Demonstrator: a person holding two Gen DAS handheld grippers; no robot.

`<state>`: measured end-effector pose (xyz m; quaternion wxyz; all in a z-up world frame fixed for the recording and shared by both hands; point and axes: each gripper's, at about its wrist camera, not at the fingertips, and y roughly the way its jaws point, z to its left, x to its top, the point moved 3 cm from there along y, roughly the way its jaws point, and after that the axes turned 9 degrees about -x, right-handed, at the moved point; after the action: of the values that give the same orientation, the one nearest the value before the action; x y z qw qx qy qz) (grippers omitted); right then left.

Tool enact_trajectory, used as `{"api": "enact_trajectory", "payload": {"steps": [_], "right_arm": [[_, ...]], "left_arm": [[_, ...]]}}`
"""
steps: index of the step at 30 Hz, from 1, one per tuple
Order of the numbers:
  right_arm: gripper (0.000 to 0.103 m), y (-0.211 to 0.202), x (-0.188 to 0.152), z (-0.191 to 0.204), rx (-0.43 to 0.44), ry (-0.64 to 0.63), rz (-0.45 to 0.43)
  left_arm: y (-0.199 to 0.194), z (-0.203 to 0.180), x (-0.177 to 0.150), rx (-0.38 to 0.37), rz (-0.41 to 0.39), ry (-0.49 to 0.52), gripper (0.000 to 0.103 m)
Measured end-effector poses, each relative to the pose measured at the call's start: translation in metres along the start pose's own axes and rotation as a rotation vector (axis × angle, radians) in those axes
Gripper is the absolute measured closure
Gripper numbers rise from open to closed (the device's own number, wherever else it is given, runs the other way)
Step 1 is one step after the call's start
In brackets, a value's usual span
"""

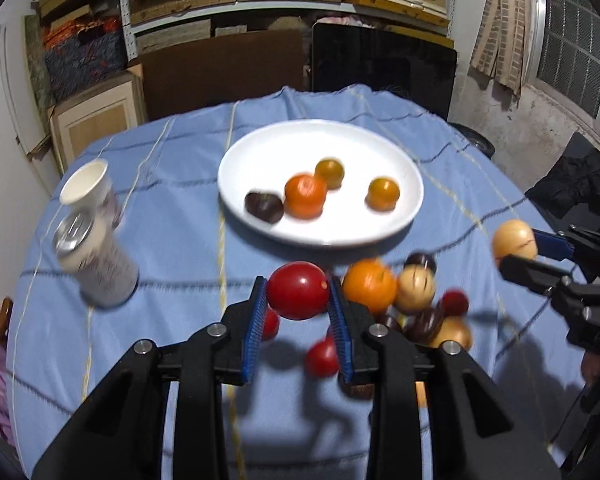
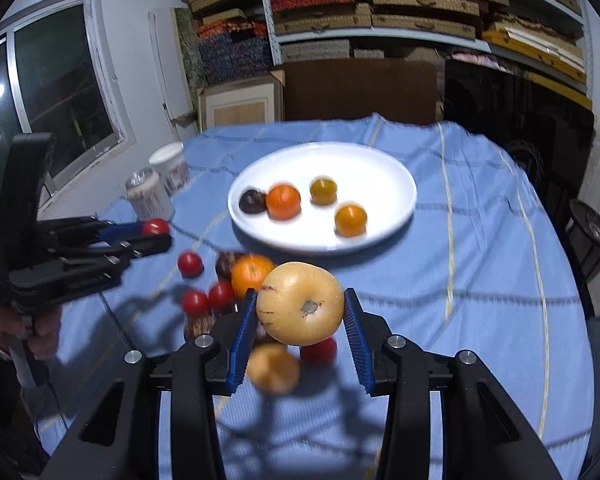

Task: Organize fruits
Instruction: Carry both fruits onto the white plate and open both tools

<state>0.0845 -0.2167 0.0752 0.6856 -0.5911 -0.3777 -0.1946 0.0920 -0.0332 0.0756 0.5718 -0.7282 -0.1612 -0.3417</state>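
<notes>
My left tool (image 1: 298, 294) pinches a round red tomato (image 1: 298, 290); my right tool (image 2: 300, 312) clamps a pale yellow round fruit (image 2: 300, 304), both above the heap short of the white round plate (image 1: 400, 184). Smooth skins could slip, dropping fruit onto the blue-clothed counter (image 2: 480, 280).

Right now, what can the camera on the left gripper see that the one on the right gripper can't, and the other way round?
Only the left wrist view shows the red tomato filling the left gripper, plus a barred window at far right. Only the right wrist view shows the pale yellow fruit up close in the right gripper, plus a dark window at left. Both show the white plate with four fruits, the loose fruit pile, two cans and the blue cloth.
</notes>
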Motion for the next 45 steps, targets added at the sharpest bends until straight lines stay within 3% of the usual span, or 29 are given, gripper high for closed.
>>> {"api": "enact_trajectory", "payload": {"steps": [7,18,20,24,32,45], "right_arm": [[0.06,0.052,0.039,0.006,0.019,-0.003,0.023],[0.059,0.127,0.04,-0.012,0.1,0.152,0.151],[0.053,0.13,0.038,-0.014,0.114,0.19,0.155],[0.05,0.117,0.038,-0.016,0.128,0.207,0.124],[0.043,0.07,0.021,-0.027,0.105,0.205,0.084],[0.04,0.015,-0.052,-0.039,0.083,0.293,0.1]], "left_arm": [[0.063,0.004,0.046,-0.008,0.036,-0.029,0.073],[0.126,0.023,0.059,-0.002,0.105,-0.075,0.073],[0.128,0.026,0.061,0.001,0.098,-0.082,0.07],[0.118,0.028,0.064,0.005,0.069,-0.094,0.049],[0.08,0.028,0.047,0.015,0.04,-0.105,0.045],[0.014,0.013,-0.03,0.034,0.035,-0.064,0.037]]}}
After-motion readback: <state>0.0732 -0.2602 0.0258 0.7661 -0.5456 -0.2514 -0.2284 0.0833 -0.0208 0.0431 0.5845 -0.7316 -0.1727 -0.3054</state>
